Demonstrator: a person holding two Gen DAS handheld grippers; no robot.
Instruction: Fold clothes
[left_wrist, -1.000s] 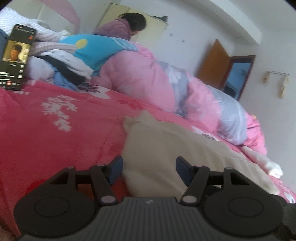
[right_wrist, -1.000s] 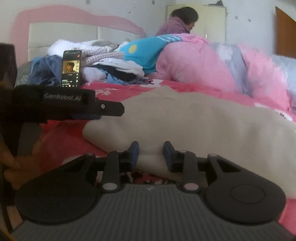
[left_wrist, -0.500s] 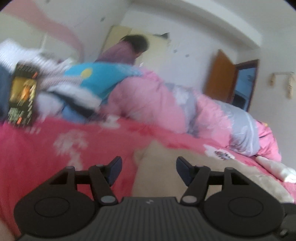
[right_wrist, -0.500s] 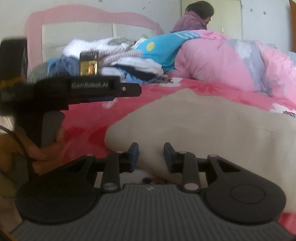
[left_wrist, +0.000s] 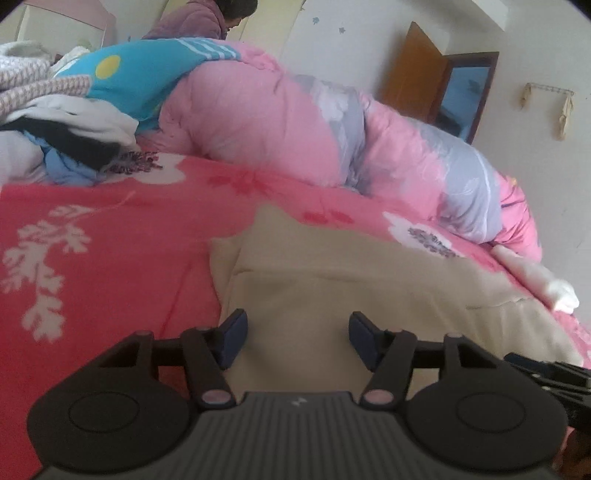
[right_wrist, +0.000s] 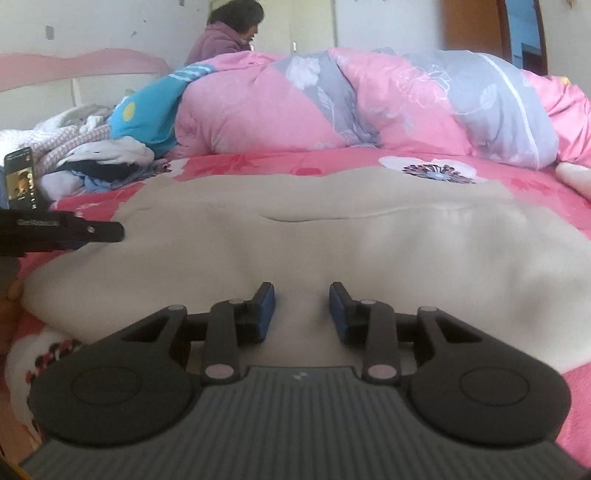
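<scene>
Both views have shifted right along the beige garment (right_wrist: 332, 229), spread flat on the bed (left_wrist: 110, 236). Left gripper (left_wrist: 295, 332) closing, right gripper (right_wrist: 302, 306) opening; neither grips cloth. Fold not begun.

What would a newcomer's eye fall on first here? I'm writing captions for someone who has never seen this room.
Probably the big beige garment spread flat on the red flowered bedspread, just ahead of both grippers. Behind it a puffy pink and grey quilt lies heaped along the far side of the bed. To the left sits a jumbled pile of clothes, with a lit phone propped beside it.
</scene>
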